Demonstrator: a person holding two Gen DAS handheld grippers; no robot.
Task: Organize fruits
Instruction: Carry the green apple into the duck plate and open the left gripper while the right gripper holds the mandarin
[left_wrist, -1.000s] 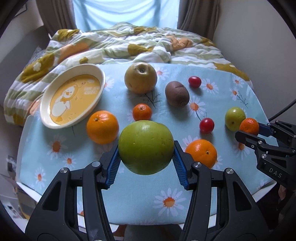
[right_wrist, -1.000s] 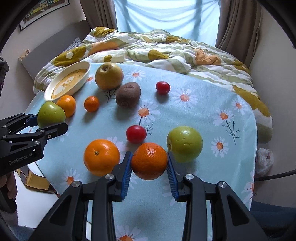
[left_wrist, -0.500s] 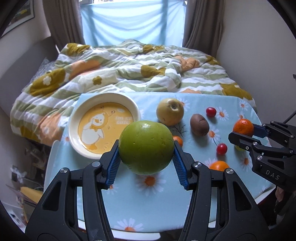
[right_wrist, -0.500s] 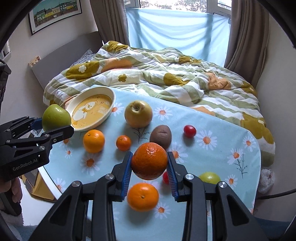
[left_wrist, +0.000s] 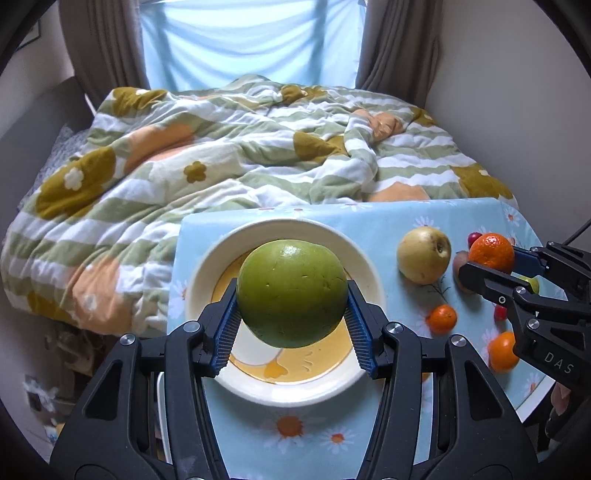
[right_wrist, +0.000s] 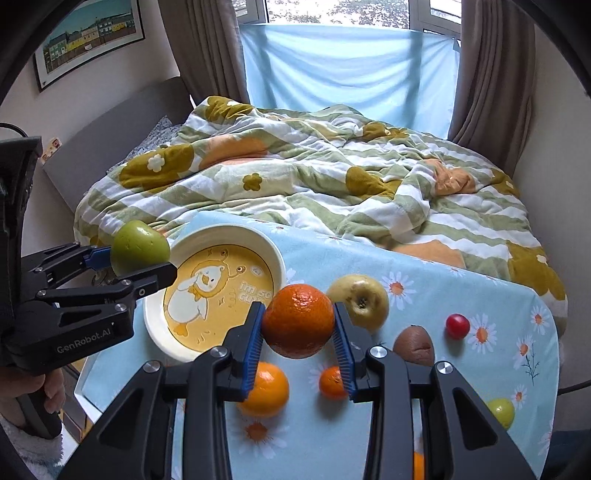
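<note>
Left wrist view: the left gripper (left_wrist: 291, 317) clenches a green apple (left_wrist: 291, 293) between its blue pads (left_wrist: 226, 325), one on each side of the fruit. Held off the table, the apple appears over a cream plate (left_wrist: 369, 273) with a yellow duck picture, which sits directly beyond the fingertips on a pale blue daisy tablecloth (left_wrist: 402, 218). To the right of this gripper lie a yellow apple (left_wrist: 424, 254), a small tangerine (left_wrist: 441, 319) and an orange (left_wrist: 501, 351), and past them the right gripper (left_wrist: 491, 260) reaches in from the edge, gripping a mandarin (left_wrist: 491, 251). A striped quilt (left_wrist: 229, 155) covers the bed beyond the table. Right wrist view: the right gripper (right_wrist: 298, 334) clamps the mandarin (right_wrist: 298, 320) between its blue pads (right_wrist: 253, 350), also raised above the cloth. Seen just under its fingers are the orange (right_wrist: 266, 389) on the left and the tangerine (right_wrist: 331, 382) on the right. Ahead of the right finger sits the yellow apple (right_wrist: 360, 301); further right are a brown kiwi (right_wrist: 413, 343), a red cherry tomato (right_wrist: 457, 325) and a small green fruit (right_wrist: 501, 411). To the left, the plate (right_wrist: 275, 258) lies on the tablecloth (right_wrist: 461, 291), and beside its near left rim the left gripper (right_wrist: 142, 254), held by a hand (right_wrist: 40, 387), carries the green apple (right_wrist: 139, 248).
</note>
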